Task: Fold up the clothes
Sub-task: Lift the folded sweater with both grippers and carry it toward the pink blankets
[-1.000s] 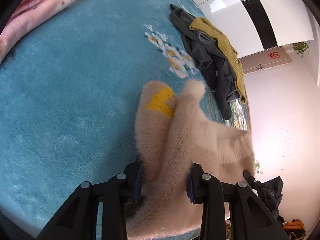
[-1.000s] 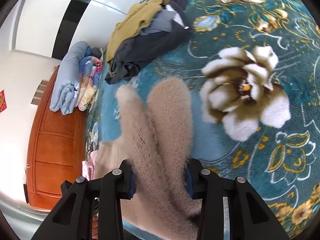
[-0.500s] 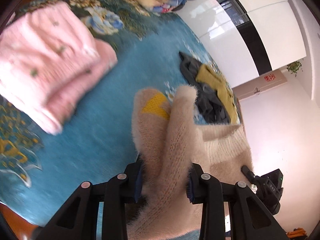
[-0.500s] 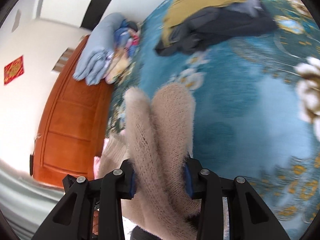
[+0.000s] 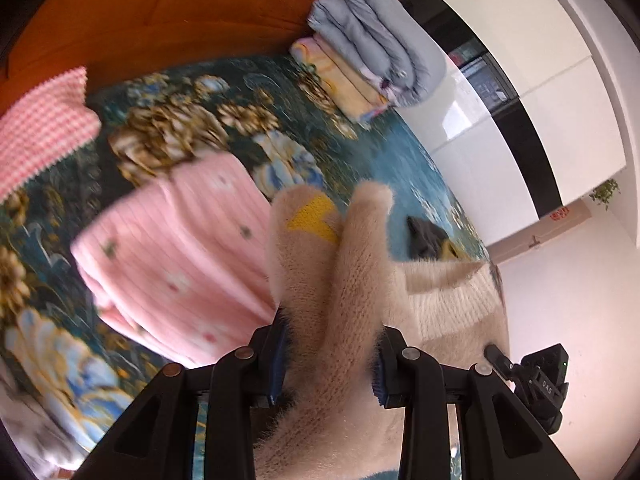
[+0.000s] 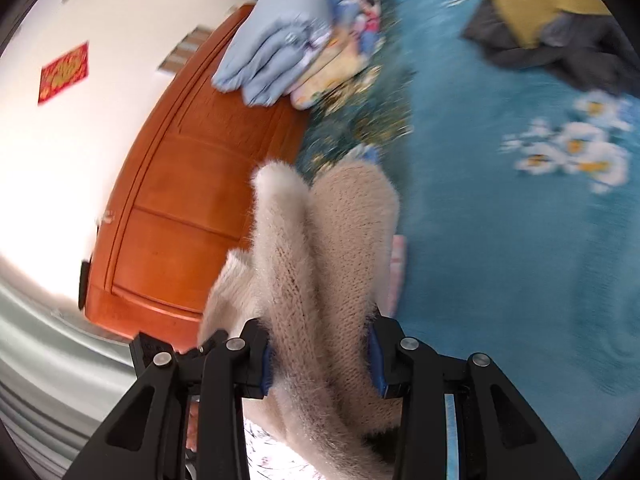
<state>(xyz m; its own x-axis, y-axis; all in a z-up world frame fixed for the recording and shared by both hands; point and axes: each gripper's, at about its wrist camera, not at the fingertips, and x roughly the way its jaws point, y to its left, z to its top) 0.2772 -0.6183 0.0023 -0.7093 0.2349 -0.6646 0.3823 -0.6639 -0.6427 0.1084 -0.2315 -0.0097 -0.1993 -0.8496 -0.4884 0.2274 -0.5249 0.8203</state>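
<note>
Claws each clamp beige sweater.

a bed spread with a teal floral blanket fills the room, its wooden headboard a warm orange-brown. rolled pale blue quilts sit stacked on patterned bedding against the headboard. beyond stands a glossy white wardrobe with a black stripe down it. the wall is plain white, bright with daylight, and carries a small red paper decoration. a bit of green plant hangs beside the wardrobe.
</note>
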